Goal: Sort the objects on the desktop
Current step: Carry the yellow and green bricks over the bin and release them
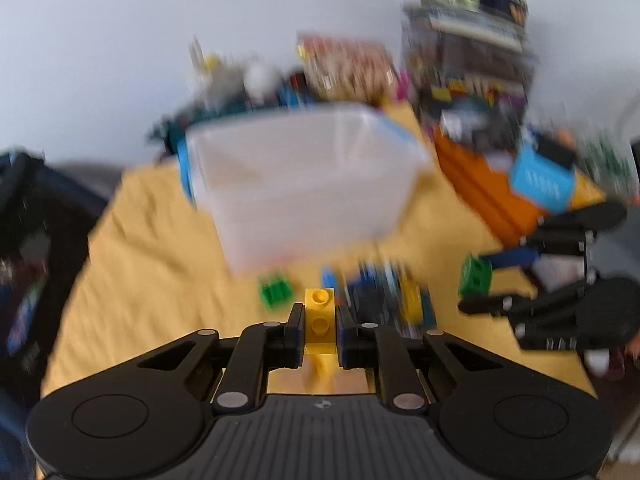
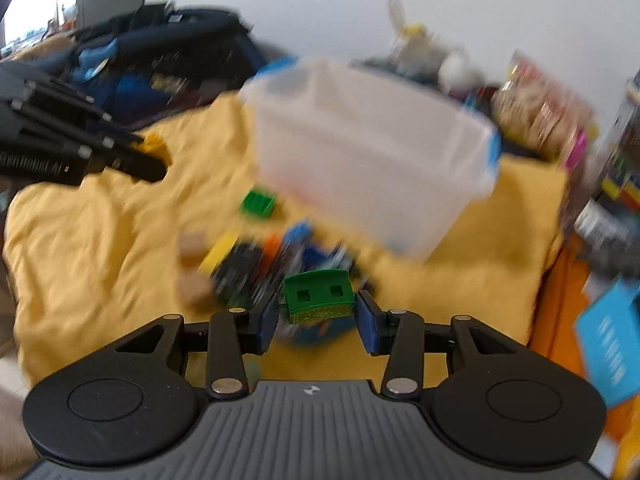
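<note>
My left gripper (image 1: 319,322) is shut on a yellow brick (image 1: 319,320) that stands upright between its pads, above the yellow cloth (image 1: 152,248). My right gripper (image 2: 316,314) is shut on a green brick (image 2: 318,294); the left wrist view shows that right gripper (image 1: 476,280) at the right, holding the green brick (image 1: 475,277). A clear plastic bin (image 1: 308,184) with blue clips stands just beyond. A loose green brick (image 1: 275,290) and a blurred pile of mixed bricks (image 1: 384,292) lie in front of the bin. The right wrist view shows the left gripper (image 2: 156,160) at the left, yellow showing at its tip.
An orange mat (image 1: 488,196) and a blue card (image 1: 542,184) lie to the right. Boxes and packets (image 1: 468,52) crowd the back along the wall. A dark bag (image 2: 160,60) sits at the left. Two tan blocks (image 2: 192,264) lie on the cloth (image 2: 100,240).
</note>
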Demonstrator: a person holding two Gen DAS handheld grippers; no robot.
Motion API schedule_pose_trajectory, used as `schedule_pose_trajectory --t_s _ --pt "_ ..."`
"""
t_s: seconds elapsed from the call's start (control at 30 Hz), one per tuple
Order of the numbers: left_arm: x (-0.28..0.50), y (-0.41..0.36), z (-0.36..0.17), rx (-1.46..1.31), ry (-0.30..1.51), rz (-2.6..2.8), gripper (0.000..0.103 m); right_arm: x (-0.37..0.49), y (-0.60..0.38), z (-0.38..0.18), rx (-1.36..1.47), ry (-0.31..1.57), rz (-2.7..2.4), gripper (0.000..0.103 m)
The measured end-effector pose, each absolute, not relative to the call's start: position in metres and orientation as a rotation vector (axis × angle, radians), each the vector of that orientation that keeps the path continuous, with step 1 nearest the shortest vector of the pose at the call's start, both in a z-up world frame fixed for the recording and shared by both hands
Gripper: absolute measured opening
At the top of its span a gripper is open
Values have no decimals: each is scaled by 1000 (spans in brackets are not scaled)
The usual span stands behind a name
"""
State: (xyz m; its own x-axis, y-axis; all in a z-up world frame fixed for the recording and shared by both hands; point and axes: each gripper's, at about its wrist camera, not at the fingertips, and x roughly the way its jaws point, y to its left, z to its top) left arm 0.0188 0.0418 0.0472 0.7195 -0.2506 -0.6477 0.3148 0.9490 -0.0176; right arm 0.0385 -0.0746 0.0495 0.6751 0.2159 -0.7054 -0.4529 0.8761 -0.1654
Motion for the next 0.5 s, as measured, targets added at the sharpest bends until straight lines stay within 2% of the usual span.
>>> schedule_pose_trajectory --t_s 0.27,0.5 --pt "98 45 107 60 554 -288 18 108 -78 97 -221 584 261 45" --pt "165 32 98 79 575 -255 18 168 -72 94 -131 586 171 46"
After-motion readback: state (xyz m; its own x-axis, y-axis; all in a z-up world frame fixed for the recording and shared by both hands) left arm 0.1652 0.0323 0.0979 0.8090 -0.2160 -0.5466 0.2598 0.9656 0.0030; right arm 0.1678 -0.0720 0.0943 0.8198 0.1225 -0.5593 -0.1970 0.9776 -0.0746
